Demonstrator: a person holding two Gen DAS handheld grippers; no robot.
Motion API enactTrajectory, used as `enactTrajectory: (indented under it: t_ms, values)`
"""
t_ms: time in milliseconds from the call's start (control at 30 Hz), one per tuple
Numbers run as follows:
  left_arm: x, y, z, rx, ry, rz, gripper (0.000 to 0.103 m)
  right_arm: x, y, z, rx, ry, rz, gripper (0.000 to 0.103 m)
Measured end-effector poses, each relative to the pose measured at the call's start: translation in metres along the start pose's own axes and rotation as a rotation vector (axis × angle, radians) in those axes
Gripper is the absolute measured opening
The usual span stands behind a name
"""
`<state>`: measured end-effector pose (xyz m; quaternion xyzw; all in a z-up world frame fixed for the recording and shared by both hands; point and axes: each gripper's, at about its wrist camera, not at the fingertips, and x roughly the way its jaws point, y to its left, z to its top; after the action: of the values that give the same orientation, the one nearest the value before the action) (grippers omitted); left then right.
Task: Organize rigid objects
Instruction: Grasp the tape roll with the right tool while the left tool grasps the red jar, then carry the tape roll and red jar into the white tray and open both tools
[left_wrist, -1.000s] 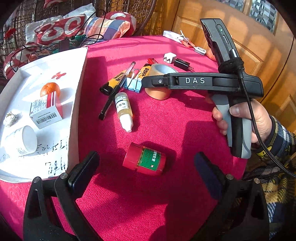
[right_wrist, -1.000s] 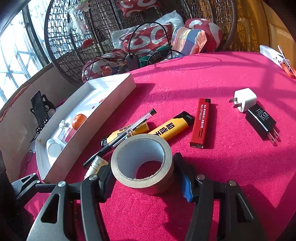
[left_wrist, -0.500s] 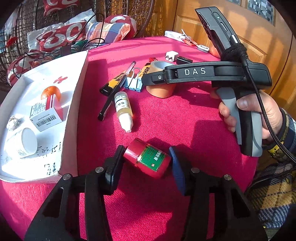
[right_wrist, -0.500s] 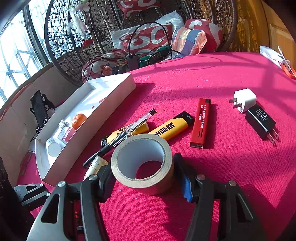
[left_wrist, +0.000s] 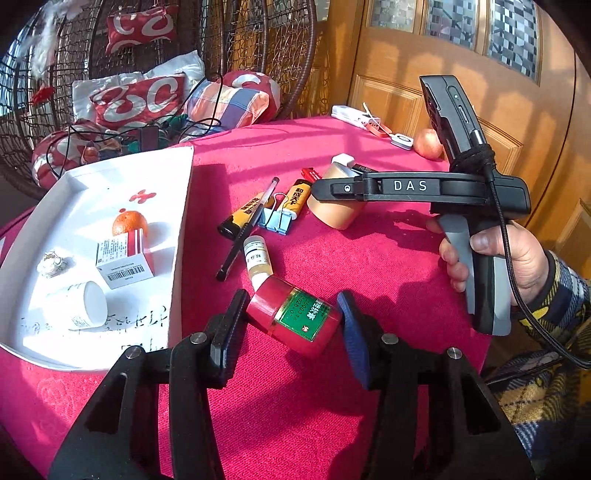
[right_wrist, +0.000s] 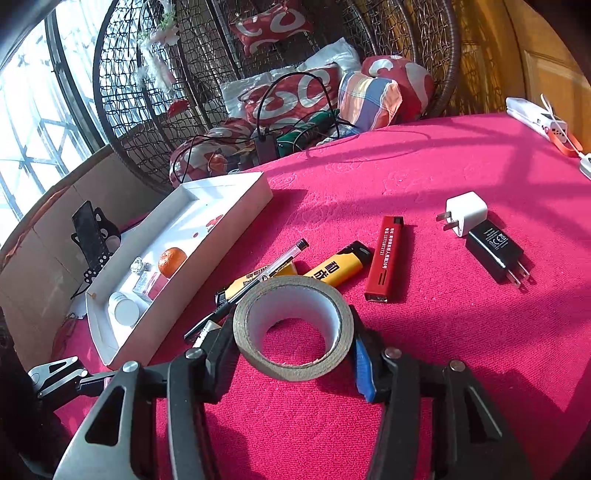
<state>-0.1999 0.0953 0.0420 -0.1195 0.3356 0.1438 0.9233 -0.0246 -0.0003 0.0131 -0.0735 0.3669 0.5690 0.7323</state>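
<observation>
A: What are the left tongs (left_wrist: 291, 325) doing?
B: They point down at a slant and are clenched on a red cylindrical jar with a green label (left_wrist: 295, 317), lying tilted between the pads at the near edge of the pink-clothed desk (left_wrist: 369, 266). The label's characters are too small to read.
A: And the right tongs (right_wrist: 291, 347)?
B: Also angled down, they have just been closing, and now they pinch a brown roll of tape with a white core (right_wrist: 293, 325) that sits flat on the desk. The left view shows a hand (left_wrist: 517, 258) in a plaid sleeve gripping that tool's grey handle, with "DAS" printed along its black body.
A: What lies further out?
B: Just beyond the tape are a yellow lighter with black characters (right_wrist: 338, 267), a red lighter (right_wrist: 384, 269) and a clear pen (right_wrist: 247, 288). Far right lie a white plug (right_wrist: 465, 212) and a black one (right_wrist: 495, 249). To the left stands a white cardboard tray (left_wrist: 177, 236) holding an orange (left_wrist: 129, 223) and a barcoded box (left_wrist: 123, 262).
</observation>
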Motion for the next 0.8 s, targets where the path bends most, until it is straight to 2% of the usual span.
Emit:
enactTrajectory:
  t_ms: [367, 800]
  values:
    - [-0.029, 0.014, 0.009, -0.063, -0.099, 0.004, 0.049, -0.029, 0.017, 0.018, -0.038, -0.089, 0.042, 0.052]
    - [-0.053, 0.041, 0.01, -0.143, -0.171, 0.029, 0.049, -0.037, 0.037, 0.031, -0.092, -0.121, 0.058, 0.052]
